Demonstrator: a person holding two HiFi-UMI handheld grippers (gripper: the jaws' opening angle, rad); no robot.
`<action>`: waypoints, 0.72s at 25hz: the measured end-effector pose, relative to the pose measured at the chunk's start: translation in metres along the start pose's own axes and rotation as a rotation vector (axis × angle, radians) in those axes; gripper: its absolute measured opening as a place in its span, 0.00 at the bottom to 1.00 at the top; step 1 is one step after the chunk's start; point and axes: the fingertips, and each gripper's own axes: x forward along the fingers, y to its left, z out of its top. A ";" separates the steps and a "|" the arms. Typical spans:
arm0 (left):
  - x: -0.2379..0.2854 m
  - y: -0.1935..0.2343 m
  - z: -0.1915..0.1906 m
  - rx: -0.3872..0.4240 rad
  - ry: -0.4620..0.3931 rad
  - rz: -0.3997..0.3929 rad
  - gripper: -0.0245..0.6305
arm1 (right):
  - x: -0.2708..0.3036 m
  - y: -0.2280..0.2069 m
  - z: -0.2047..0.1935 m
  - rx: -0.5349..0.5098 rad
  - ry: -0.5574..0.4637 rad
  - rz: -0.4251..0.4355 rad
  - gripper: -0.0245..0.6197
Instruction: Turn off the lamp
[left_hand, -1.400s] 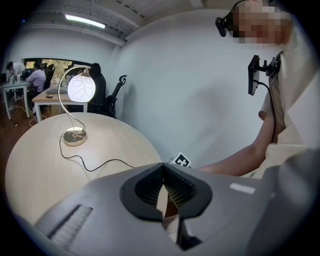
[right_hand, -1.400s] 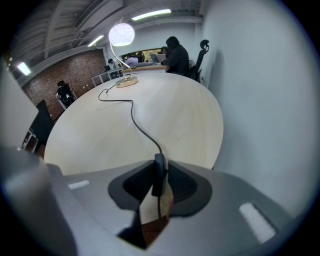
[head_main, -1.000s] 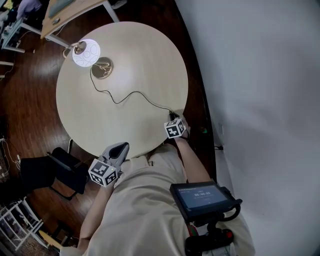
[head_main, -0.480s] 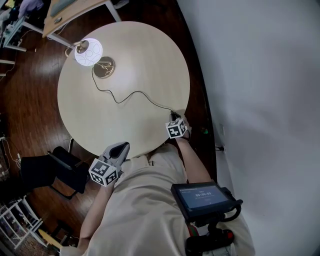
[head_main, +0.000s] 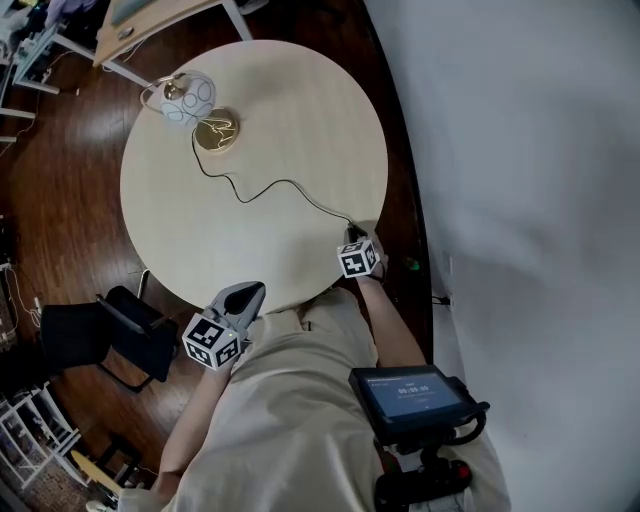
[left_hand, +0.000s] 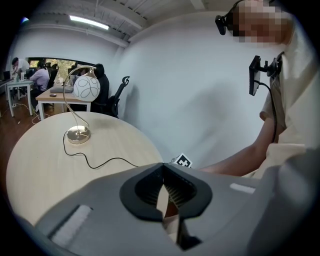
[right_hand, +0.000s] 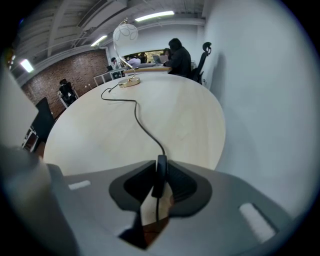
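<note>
The left gripper (head_main: 247, 291) hangs at the round table's (head_main: 300, 100) near edge, jaws together and empty. The right gripper (head_main: 352, 240), tilted steeply down at the rim, has just been closing and clamps the cord's (head_main: 270, 185) inline switch (right_hand: 160, 176). Far across stands the unlit globe lamp (head_main: 190, 100).

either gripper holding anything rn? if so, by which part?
The right gripper pinches the switch on the lamp cord between its jaws, which have just been closing on it. The left gripper is shut, empty.
</note>
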 end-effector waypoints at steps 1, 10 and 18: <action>0.001 0.001 -0.001 0.001 -0.002 -0.004 0.02 | 0.000 0.000 0.000 -0.003 -0.003 -0.005 0.15; -0.006 0.001 0.004 0.044 -0.020 -0.058 0.02 | -0.037 0.006 0.019 0.014 -0.100 -0.032 0.22; -0.054 0.038 0.010 0.046 -0.079 -0.093 0.02 | -0.085 0.063 0.067 0.011 -0.241 -0.039 0.22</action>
